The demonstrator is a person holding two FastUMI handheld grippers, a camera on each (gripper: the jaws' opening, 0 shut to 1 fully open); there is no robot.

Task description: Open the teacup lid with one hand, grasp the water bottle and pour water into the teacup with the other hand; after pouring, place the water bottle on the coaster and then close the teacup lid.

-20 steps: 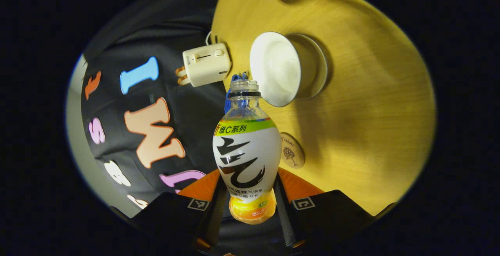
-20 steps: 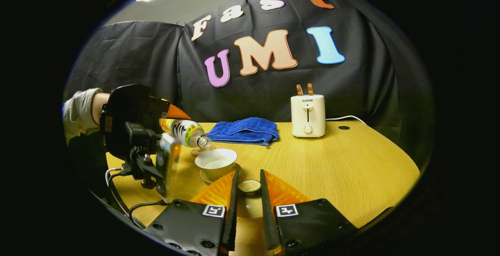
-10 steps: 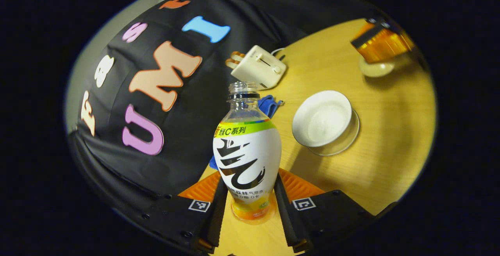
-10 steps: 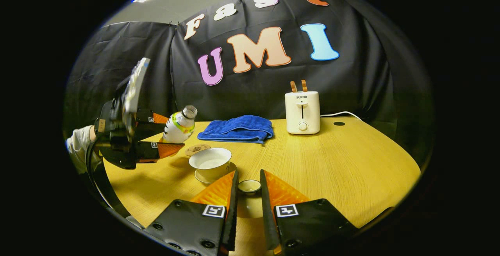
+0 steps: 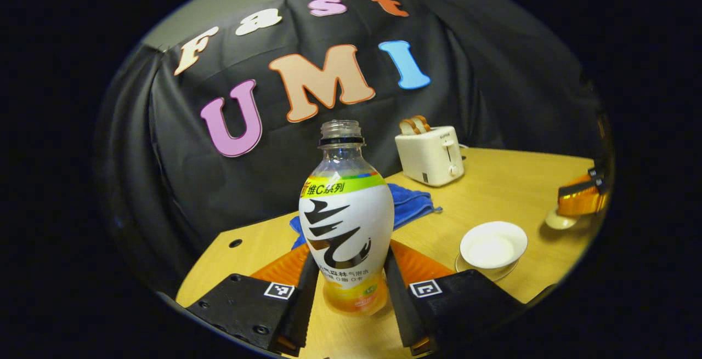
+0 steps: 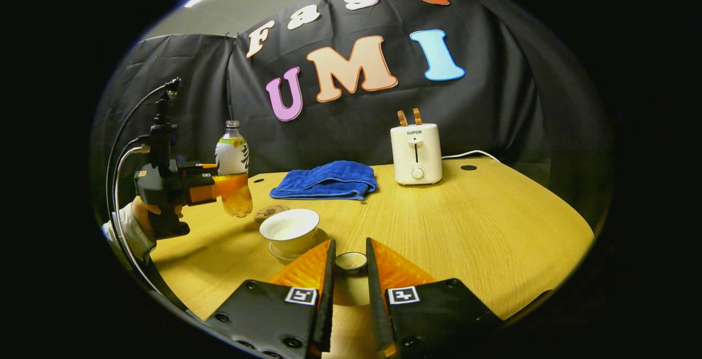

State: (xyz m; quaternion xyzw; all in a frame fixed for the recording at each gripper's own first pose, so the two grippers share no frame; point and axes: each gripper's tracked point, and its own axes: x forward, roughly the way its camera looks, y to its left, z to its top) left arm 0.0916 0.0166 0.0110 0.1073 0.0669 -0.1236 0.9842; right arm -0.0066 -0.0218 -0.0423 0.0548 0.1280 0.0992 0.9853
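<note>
Left gripper (image 5: 346, 298): fingers clenched on the lower body of the clear plastic water bottle with a white, green and orange label (image 5: 346, 227); in the right gripper view this gripper (image 6: 222, 183) is held by a hand (image 6: 143, 214) at the far left.
Water bottle: upright, uncapped, lifted clear of the surface; in the right gripper view it (image 6: 232, 156) hangs to the left of the cup, above the near-left part of the surface.
Right gripper (image 6: 349, 288): fingers close on either side of the small white teacup lid (image 6: 351, 261); whether they press on it I cannot tell.
White teacup on its saucer (image 6: 289, 228): open, pale inside, just beyond the lid and slightly left; in the left gripper view it (image 5: 492, 245) sits right of the bottle.
Round wooden coaster (image 6: 271, 212): flat on the surface, just behind the cup, bare.
Folded blue towel (image 6: 326, 180): far centre.
White toaster (image 6: 415, 147): far, right of the towel.
Yellow wooden surface (image 6: 466, 222): carries all of these.
</note>
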